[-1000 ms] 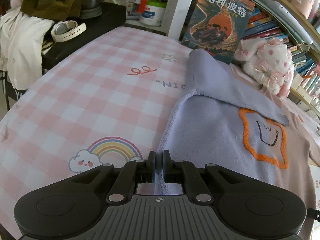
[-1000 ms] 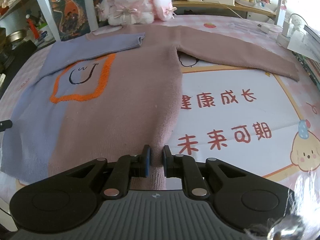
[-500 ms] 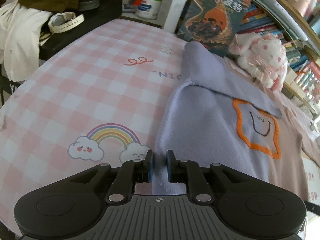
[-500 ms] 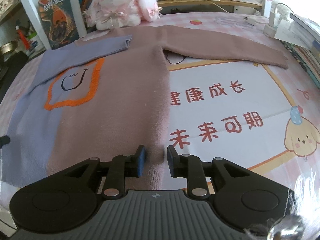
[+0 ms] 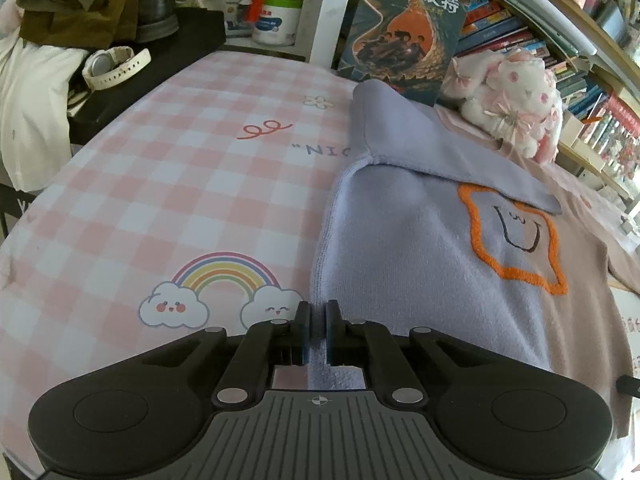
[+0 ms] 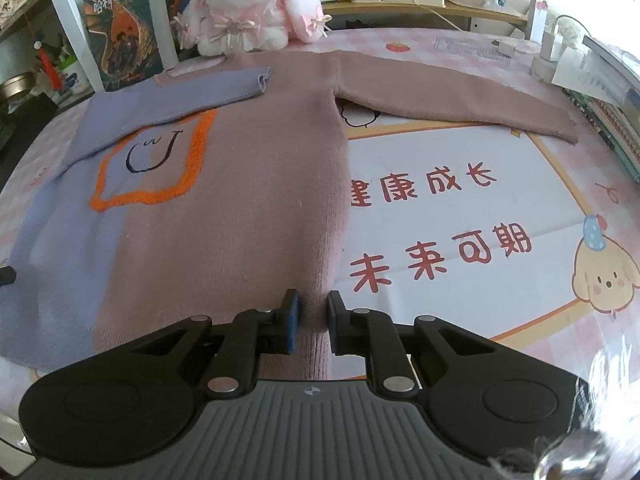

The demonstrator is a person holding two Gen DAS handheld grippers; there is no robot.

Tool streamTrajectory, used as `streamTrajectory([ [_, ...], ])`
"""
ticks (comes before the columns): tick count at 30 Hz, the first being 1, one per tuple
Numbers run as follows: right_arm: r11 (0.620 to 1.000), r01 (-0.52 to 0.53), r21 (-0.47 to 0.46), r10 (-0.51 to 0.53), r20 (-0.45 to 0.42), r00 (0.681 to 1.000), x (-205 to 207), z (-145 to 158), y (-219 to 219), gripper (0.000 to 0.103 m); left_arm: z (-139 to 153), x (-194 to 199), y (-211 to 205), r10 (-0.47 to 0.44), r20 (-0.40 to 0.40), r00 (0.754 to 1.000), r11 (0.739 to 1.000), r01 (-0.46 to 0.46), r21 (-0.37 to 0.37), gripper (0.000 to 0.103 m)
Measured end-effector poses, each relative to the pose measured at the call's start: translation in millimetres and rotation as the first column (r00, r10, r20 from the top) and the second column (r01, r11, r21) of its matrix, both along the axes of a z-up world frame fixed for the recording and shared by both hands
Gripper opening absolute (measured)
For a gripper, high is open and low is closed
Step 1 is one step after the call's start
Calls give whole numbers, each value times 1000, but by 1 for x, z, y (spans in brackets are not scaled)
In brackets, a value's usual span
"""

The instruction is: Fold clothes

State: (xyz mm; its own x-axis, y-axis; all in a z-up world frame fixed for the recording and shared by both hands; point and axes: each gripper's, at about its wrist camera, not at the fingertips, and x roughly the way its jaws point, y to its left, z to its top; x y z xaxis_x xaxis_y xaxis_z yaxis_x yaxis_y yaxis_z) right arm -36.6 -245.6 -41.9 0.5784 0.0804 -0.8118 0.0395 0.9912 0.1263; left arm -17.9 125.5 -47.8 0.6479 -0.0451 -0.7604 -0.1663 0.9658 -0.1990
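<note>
A sweater (image 6: pixel 248 184), half lilac and half dusty pink with an orange star face (image 6: pixel 156 164), lies flat on the pink checked tablecloth (image 5: pixel 160 184). Its lilac sleeve (image 6: pixel 192 96) is folded across the chest; the pink sleeve (image 6: pixel 452 100) stretches out to the right. My left gripper (image 5: pixel 318 332) is shut on the lilac side edge of the sweater (image 5: pixel 420 248) near the hem. My right gripper (image 6: pixel 313 326) has its jaws closing, with a ridge of the pink side edge pinched between the pads.
A white and pink plush rabbit (image 6: pixel 248 4) and a standing book (image 5: pixel 408 32) sit behind the sweater by the bookshelves. A white watch (image 5: pixel 114 66) lies on a black surface at the far left, beside draped clothes (image 5: pixel 32 92). Cables and chargers (image 6: pixel 548 48) lie far right.
Both grippers widened their jaws a little half a second ago and have narrowed again on the sweater's edges. The sweater itself has not shifted.
</note>
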Motion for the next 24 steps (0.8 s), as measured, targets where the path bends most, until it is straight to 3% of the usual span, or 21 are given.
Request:
streamTrajectory([
  [16,999,41,14,-41,0,999,-6,0,1,14,0,-8,9,-30,7,1000,999,31,-19,6],
  [18,999,49,10,-49,1,999,-8,0,2,14,0,-8,10,-30,4,1000,999,30,-12,12],
  [21,997,74,12,-74,-6,997,-11,1,2,27,1,-9,11,-20,0,1000,1000,20,0,18],
  [22,996,83,28,-83,-10,997,-13,1,1,40,3,-11,10,-19,3,1000,1000,19,6,19],
  [24,994,95,50,-95,-2,995,-18,4,-1,43,7,-14,8,-19,16,1000,999,19,30,19],
])
